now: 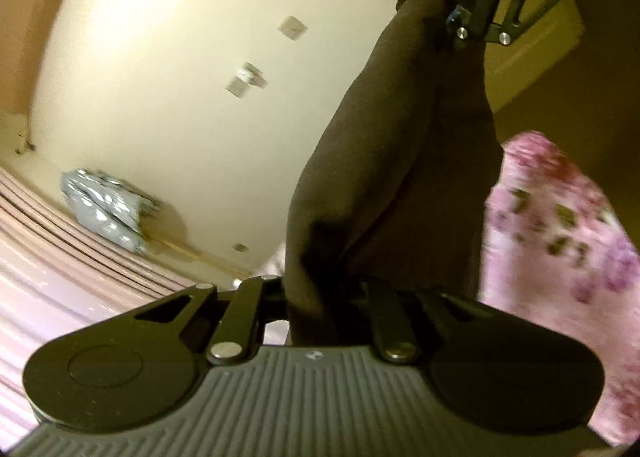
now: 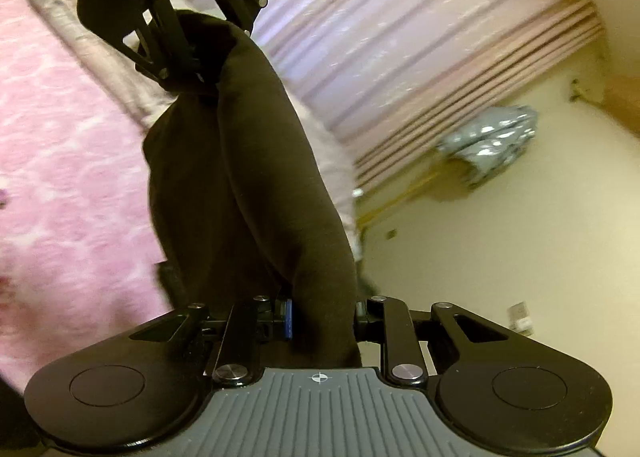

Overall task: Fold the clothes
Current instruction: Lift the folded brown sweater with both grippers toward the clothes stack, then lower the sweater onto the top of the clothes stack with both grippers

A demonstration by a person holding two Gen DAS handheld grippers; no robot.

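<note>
A dark brown garment hangs bunched in the air, stretched between both grippers. In the left wrist view my left gripper at the bottom is shut on one end of the cloth, which hides its fingertips. The right gripper holds the other end at the top. In the right wrist view the same garment runs from my right gripper, shut on it at the bottom, up to the left gripper at the upper left.
A pink floral bedspread lies below and to the side; it is also the pink bedspread in the left wrist view. Pink pleated curtains and a crumpled silver bundle stand against a cream surface.
</note>
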